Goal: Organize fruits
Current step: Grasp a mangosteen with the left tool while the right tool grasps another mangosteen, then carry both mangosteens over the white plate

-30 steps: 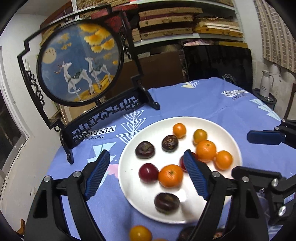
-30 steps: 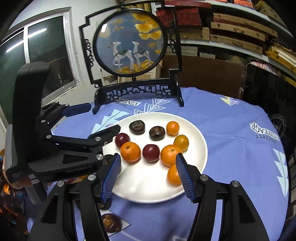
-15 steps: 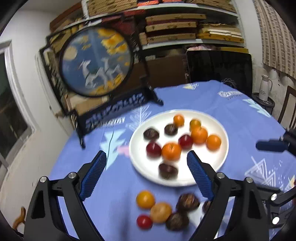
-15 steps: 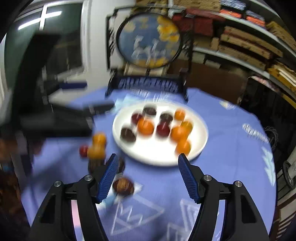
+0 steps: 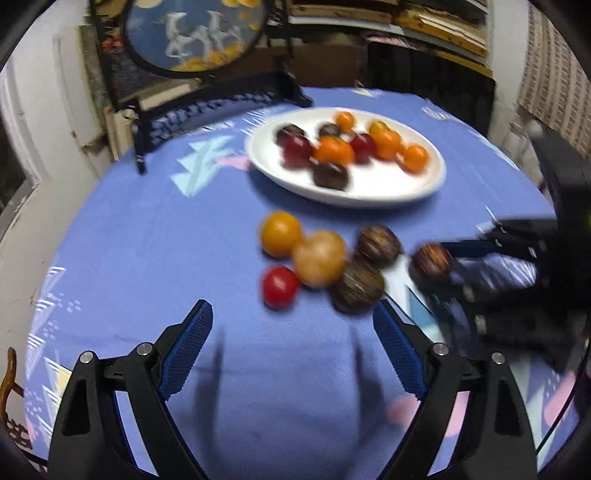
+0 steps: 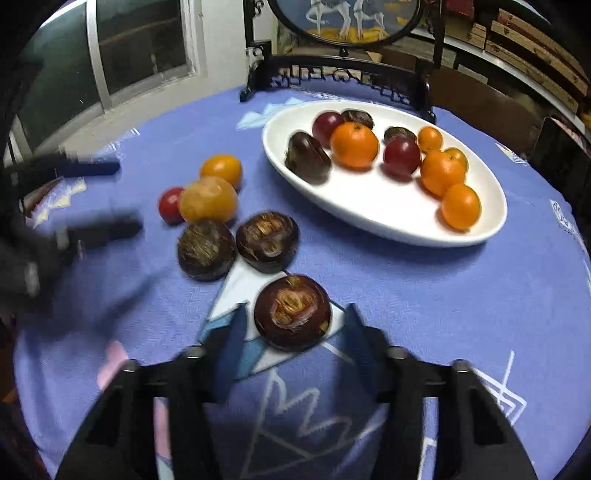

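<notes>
A white plate (image 5: 369, 188) (image 6: 369, 206) holds several oranges, red plums and dark brown fruits. Loose on the blue cloth in front of it lie a yellow-orange fruit (image 6: 221, 170), a pale orange one (image 6: 208, 199), a small red tomato (image 6: 170, 205) and three dark brown fruits. My right gripper (image 6: 293, 317) is low over the cloth and its jaws are closing. The nearest brown fruit (image 6: 291, 312) (image 5: 432, 260) lies between its blurred fingertips, with a thin gap on each side. My left gripper (image 5: 291, 310) stands open and holds nothing, just short of the red tomato (image 5: 279, 286).
A round deer screen on a black carved stand (image 5: 192, 33) (image 6: 347, 18) rises behind the plate. Shelves with boxes fill the back wall, and a window (image 6: 140, 44) is at the left. The round table's edge curves close on both sides.
Both grippers have pulled back from over the plate and sunk toward the loose fruits. The right jaws have narrowed around the nearest brown fruit. The left jaws stay wide.
</notes>
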A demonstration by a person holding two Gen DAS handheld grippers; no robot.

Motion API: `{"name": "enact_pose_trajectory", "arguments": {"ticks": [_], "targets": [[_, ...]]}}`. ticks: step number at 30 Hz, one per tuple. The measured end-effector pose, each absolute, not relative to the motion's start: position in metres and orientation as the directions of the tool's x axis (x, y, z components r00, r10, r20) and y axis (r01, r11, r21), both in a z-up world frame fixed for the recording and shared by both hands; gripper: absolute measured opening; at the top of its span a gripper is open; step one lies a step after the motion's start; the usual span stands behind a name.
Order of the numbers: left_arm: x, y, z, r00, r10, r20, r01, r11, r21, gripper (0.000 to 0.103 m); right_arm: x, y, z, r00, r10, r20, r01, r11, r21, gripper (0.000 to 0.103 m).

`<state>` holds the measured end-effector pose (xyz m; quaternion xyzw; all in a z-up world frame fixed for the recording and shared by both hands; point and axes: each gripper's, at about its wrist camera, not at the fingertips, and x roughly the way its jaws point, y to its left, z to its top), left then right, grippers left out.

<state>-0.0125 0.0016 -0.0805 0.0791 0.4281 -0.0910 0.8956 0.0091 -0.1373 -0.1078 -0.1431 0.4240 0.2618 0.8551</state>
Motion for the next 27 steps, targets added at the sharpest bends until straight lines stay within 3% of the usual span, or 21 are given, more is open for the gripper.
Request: {"name": "enact_pose_trajectory", "arguments": {"ticks": [5,10,13,15,20,27], "targets": [[-0.020,-0.031,-0.092,0.594,-0.143,-0.792,0.307,0.950,0.058,0.082,0.002,-0.155,-0.099,0.527,0.336,-0.781,-0.545,0.839,-0.007,0.040],[0.007,-0.041,-0.108,0.549,-0.111,-0.828,0.261,0.964,0.044,0.055,0.001,-0.166,-0.095,0.541,0.337,-0.771,-0.529,0.849,0.000,0.041],[0.019,-0.038,-0.111,0.541,-0.108,-0.834,0.216,0.976,0.014,0.053,0.002,-0.167,-0.094,0.540,0.346,-0.767,-0.529,0.849,0.010,0.041],[0.019,-0.038,-0.110,0.544,-0.111,-0.832,0.217,0.976,0.011,0.042,0.002,-0.167,-0.095,0.542,0.347,-0.765,-0.527,0.850,0.011,0.041],[0.008,-0.043,-0.104,0.572,-0.103,-0.814,0.251,0.967,0.054,0.042,-0.002,-0.168,-0.092,0.560,0.335,-0.758,-0.519,0.855,-0.006,0.041],[-0.007,-0.041,-0.083,0.631,-0.083,-0.772,0.259,0.960,0.108,0.042,-0.016,-0.161,-0.080,0.651,0.245,-0.719,-0.484,0.863,-0.145,0.041]]}}
